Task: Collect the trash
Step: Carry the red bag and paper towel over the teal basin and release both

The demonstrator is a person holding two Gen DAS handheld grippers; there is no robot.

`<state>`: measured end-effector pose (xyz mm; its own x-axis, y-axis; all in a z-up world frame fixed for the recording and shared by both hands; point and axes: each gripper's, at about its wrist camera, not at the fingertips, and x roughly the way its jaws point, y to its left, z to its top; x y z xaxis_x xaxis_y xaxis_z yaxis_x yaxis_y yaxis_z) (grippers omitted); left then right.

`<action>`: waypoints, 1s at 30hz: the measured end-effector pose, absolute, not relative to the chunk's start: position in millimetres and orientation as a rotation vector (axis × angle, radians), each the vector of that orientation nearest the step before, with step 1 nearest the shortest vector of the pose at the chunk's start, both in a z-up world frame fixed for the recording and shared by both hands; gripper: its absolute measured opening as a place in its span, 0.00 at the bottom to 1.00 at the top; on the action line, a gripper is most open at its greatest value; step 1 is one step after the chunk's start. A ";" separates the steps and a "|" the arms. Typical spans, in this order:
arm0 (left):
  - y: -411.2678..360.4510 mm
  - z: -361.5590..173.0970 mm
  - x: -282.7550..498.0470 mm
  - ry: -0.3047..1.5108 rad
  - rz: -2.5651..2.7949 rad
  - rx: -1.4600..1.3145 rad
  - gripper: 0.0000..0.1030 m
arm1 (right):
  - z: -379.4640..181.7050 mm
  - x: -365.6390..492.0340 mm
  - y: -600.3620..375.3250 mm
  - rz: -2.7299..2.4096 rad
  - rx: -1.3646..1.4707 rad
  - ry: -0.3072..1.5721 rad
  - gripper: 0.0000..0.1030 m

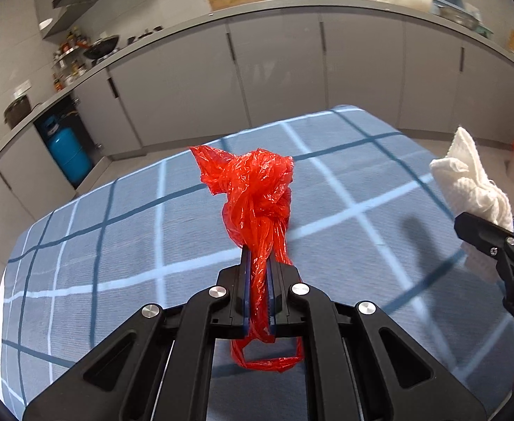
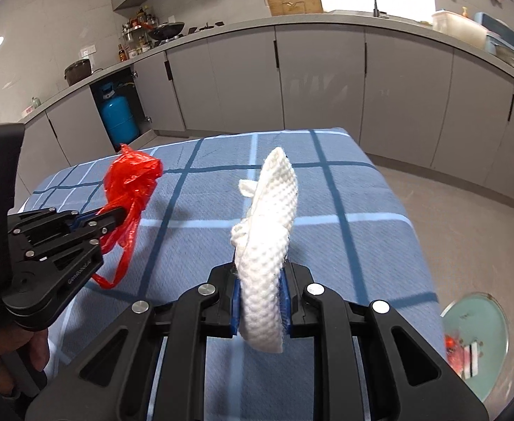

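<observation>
The left gripper (image 1: pixel 259 263) is clamped on a knotted red plastic bag (image 1: pixel 257 189), whose crumpled bulk rises past the fingertips while a thin loop hangs behind the jaws. It is held in the air above the table, over the blue checked tablecloth (image 1: pixel 116 245). The right gripper (image 2: pixel 261 273) is closed around a folded white paper towel (image 2: pixel 272 217), which stands up out of the jaws and tapers to a point, also held above the cloth. From the right wrist view the left gripper (image 2: pixel 111 215) sits to the left with the red bag (image 2: pixel 130 179) over the table's left side. Down beside the table's right edge a round green bin (image 2: pixel 481 322) stands on the floor, something red inside it. Beyond the table's far edge run grey cabinets (image 2: pixel 313 80), with a blue gas cylinder (image 2: pixel 118 114) in an open bay at the left.
</observation>
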<state>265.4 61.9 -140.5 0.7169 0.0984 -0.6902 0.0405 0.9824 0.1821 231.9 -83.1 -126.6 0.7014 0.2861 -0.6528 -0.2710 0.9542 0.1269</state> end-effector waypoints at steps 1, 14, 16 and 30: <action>57.3 -140.3 264.0 0.771 0.022 0.195 0.08 | -126.6 228.1 -88.7 0.302 0.024 0.728 0.18; -50.4 -135.3 249.1 0.755 -0.194 0.275 0.08 | -129.6 192.1 -178.3 0.147 0.084 0.719 0.18; -66.1 -135.6 248.9 0.751 -0.217 0.289 0.08 | -130.8 188.8 -193.2 0.120 0.092 0.718 0.18; -182.8 -138.6 241.0 0.720 -0.419 0.391 0.08 | -146.0 166.4 -294.3 -0.069 0.162 0.721 0.18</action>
